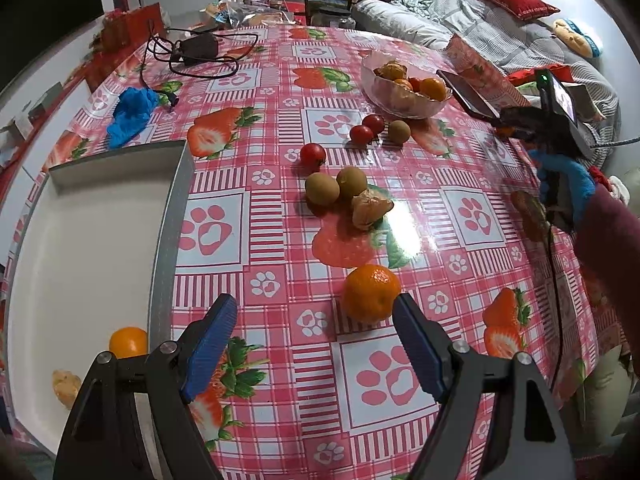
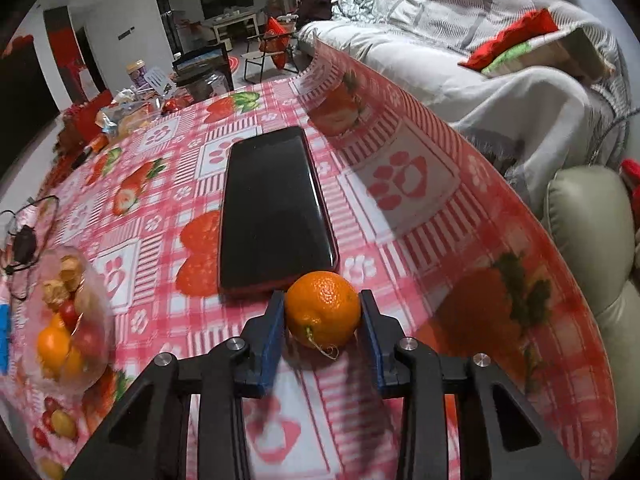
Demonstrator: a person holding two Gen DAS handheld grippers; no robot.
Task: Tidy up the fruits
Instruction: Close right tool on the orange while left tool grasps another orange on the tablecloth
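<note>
On the table [image 1: 280,240] we note the white tray [image 1: 92,240] at far left with one orange already inside, the glass bowl [image 1: 404,92] well ahead, and loose fruit between them. Our left gripper [image 1: 314,336] stands spread and empty; a loose mandarin [image 1: 372,292] lies just ahead, offset toward its right finger. Our right gripper [image 2: 322,328] pinches a second mandarin [image 2: 323,309] between both pads, beside the phone [image 2: 276,212], so we judge the tray lies well to its left
</note>
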